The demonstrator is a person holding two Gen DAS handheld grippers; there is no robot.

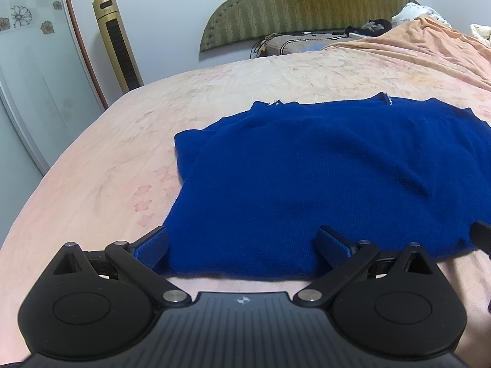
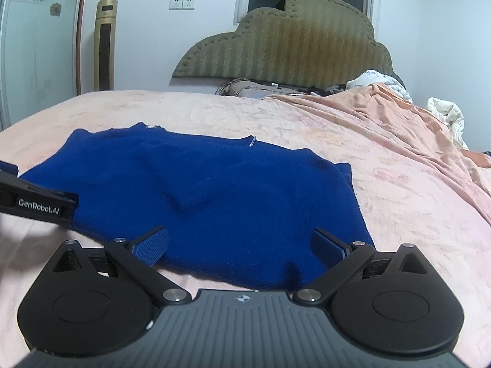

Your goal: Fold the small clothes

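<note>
A dark blue knit sweater (image 1: 322,178) lies spread flat on the pink bed, its neckline toward the headboard and its hem nearest me. My left gripper (image 1: 242,247) is open at the hem's left part, blue-padded fingers (image 1: 152,247) wide apart over the cloth edge, nothing held. In the right wrist view the same sweater (image 2: 199,190) fills the middle. My right gripper (image 2: 241,247) is open at the hem's right part, empty. The left gripper's body (image 2: 36,202) shows at the left edge of the right wrist view.
The pink floral bedsheet (image 1: 101,165) stretches left and beyond the sweater. An orange blanket (image 2: 399,128) is bunched at the right, with white bedding (image 2: 445,116) behind it. A green padded headboard (image 2: 282,46), a gold tower fan (image 1: 118,40) and a wardrobe door (image 1: 30,70) stand behind.
</note>
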